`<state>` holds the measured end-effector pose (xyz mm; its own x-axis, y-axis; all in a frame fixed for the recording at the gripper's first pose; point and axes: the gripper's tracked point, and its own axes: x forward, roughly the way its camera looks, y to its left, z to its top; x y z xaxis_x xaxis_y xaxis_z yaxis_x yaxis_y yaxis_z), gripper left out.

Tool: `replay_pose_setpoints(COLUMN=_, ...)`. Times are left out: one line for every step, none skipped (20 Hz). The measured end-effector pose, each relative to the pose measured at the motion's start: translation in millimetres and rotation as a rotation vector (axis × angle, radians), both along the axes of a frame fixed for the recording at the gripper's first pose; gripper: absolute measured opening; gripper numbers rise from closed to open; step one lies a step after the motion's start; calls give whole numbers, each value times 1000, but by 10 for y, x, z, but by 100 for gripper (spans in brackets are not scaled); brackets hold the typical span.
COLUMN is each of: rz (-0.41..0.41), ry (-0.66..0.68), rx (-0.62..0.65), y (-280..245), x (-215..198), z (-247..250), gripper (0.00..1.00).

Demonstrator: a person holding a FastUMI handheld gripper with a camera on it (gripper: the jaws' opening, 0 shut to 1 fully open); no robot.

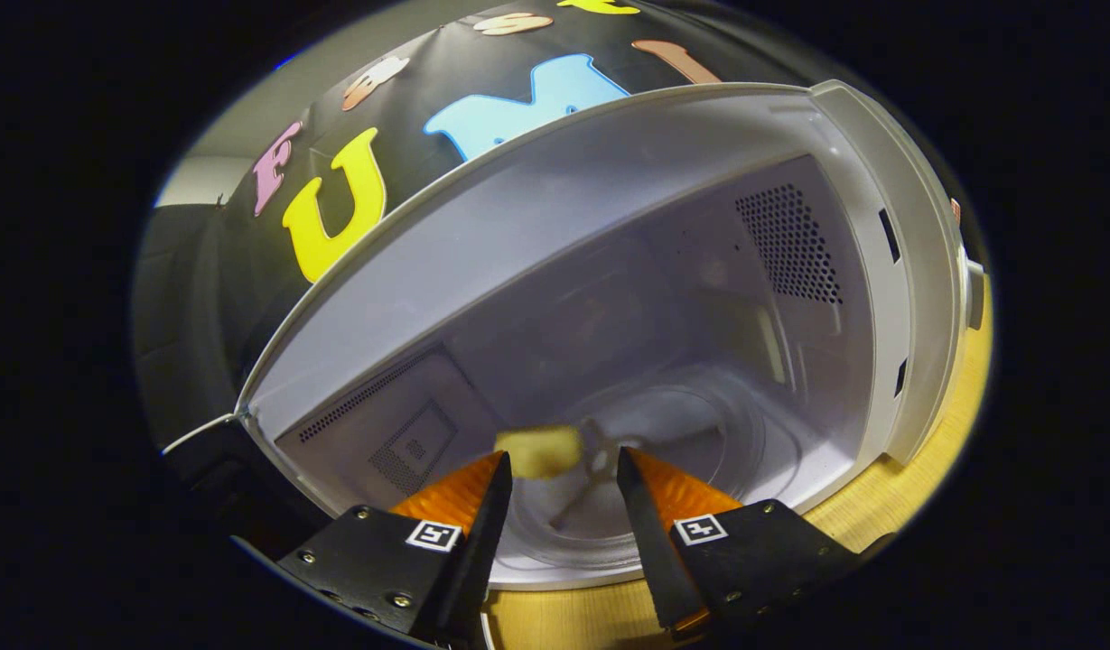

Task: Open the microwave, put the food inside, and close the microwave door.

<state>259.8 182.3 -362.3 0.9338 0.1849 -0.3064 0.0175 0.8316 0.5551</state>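
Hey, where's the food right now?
In the gripper view, the pale yellow food lies inside the open microwave, on the glass turntable, just ahead of the gripper and nearer its left tip; the jaws stand open, off it.

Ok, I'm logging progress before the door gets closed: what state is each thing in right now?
microwave: open, cavity showing.
food: pale yellow piece on the glass turntable, just ahead of the fingertips, not gripped.
tool: open, fingers apart, at the cavity's mouth.
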Motion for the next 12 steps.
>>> replay_pose_setpoints(rz=21, ry=7, rx=7, y=24, x=-40, z=-8, gripper=72)
replay_pose_setpoints(rz=31, ry=16, rx=5, y=14, x=-62, z=-18, gripper=72)
replay_pose_setpoints(rz=30, ry=22, rx=-2, y=-25, x=-83, z=-27, gripper=75)
replay_pose_setpoints(rz=26, ry=24, rx=0, y=-61, x=-106, z=-18, gripper=75)
replay_pose_setpoints(rz=26, ry=26, rx=9, y=-102, x=-127, z=-1, gripper=75)
replay_pose_setpoints(rz=24, ry=30, rx=20, y=-157, x=-149, z=20, gripper=75)
replay_pose_setpoints(rz=22, ry=32, rx=35, y=-197, x=-168, z=50, gripper=75)
replay_pose_setpoints(rz=23, ry=30, rx=45, y=-242, x=-188, z=92, gripper=75)
replay_pose_setpoints(rz=21, ry=28, rx=47, y=-286, x=-208, z=123, gripper=75)
replay_pose_setpoints(rz=23, ry=26, rx=39, y=-323, x=-236, z=157, gripper=75)
replay_pose_setpoints(rz=34, ry=30, rx=26, y=-343, x=-274, z=169, gripper=75)
replay_pose_setpoints(rz=53, ry=40, rx=14, y=-337, x=-332, z=182, gripper=76)
